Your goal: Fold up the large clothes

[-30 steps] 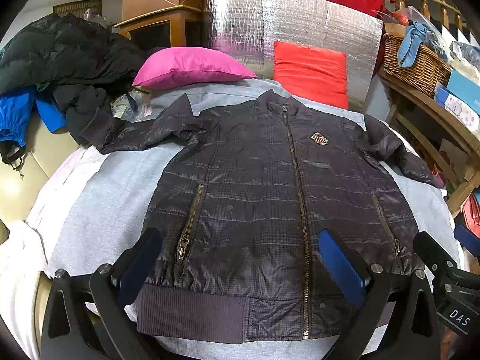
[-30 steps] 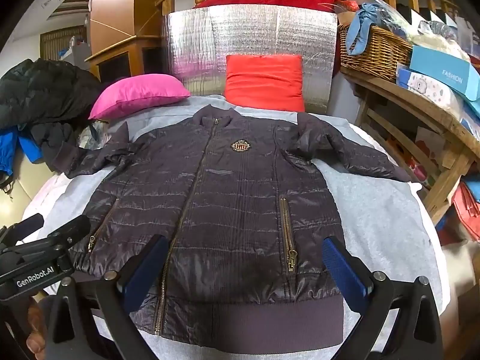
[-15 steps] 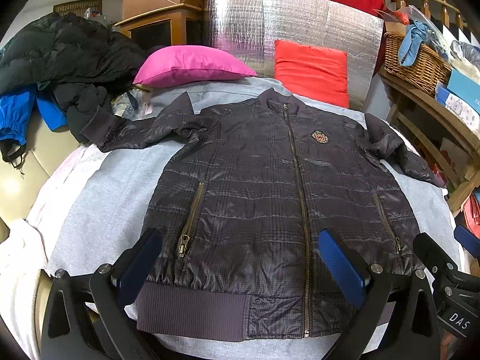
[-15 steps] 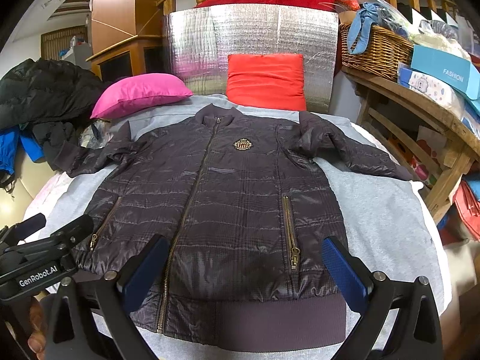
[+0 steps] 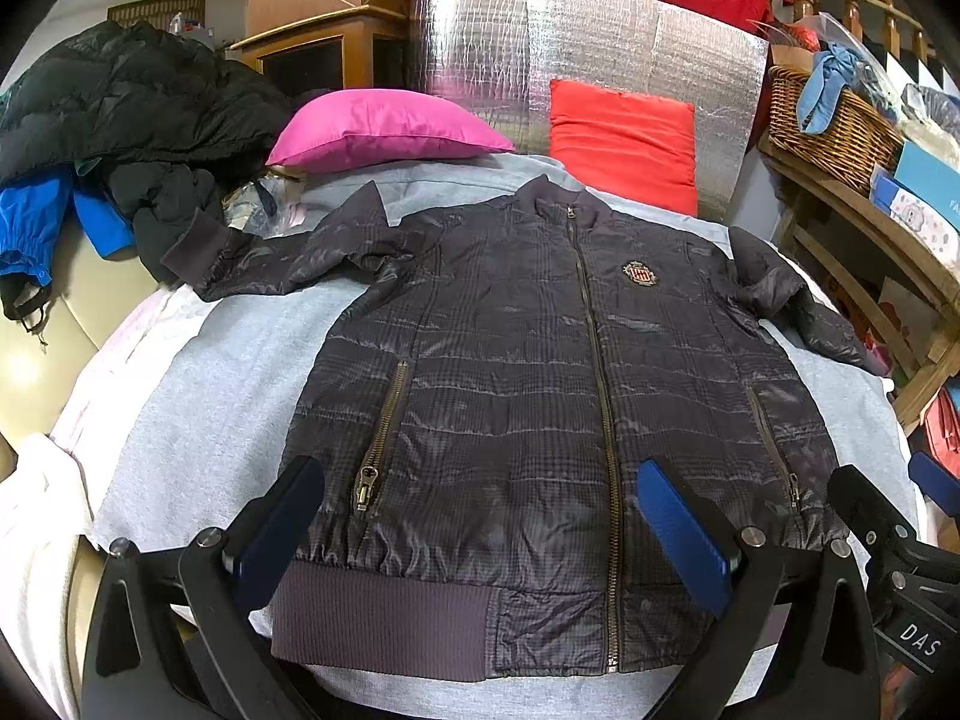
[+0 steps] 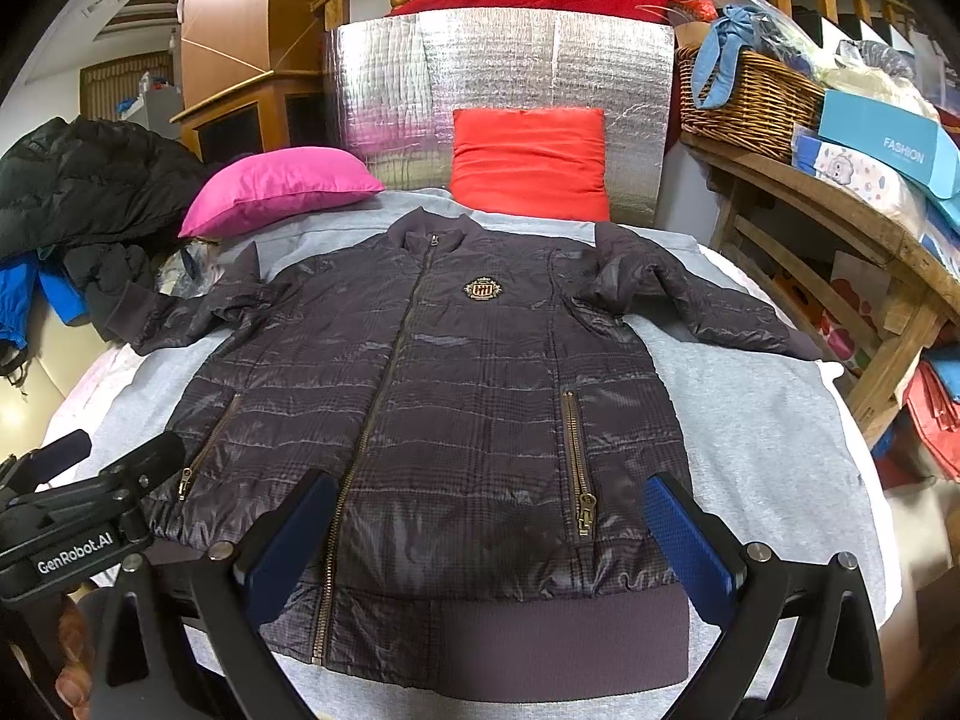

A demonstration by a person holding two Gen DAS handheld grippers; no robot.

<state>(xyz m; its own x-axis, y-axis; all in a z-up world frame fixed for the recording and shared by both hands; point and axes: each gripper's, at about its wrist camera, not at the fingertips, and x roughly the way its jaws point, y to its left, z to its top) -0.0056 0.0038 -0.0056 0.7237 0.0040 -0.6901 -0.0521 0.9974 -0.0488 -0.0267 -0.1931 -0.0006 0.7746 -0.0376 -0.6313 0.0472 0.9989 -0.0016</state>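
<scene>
We hold our left gripper and right gripper wide apart over the hem of the flat, zipped jacket, so we should grab the sleeve at ten o'clock first.

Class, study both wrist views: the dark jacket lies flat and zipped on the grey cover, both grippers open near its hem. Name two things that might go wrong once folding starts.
1. The jacket has a shiny, slick-looking shell, so it may slip from the left gripper or right gripper.
2. Its right-hand sleeve reaches the edge of the grey cover beside the wooden shelf; it might slide off or catch there.
</scene>
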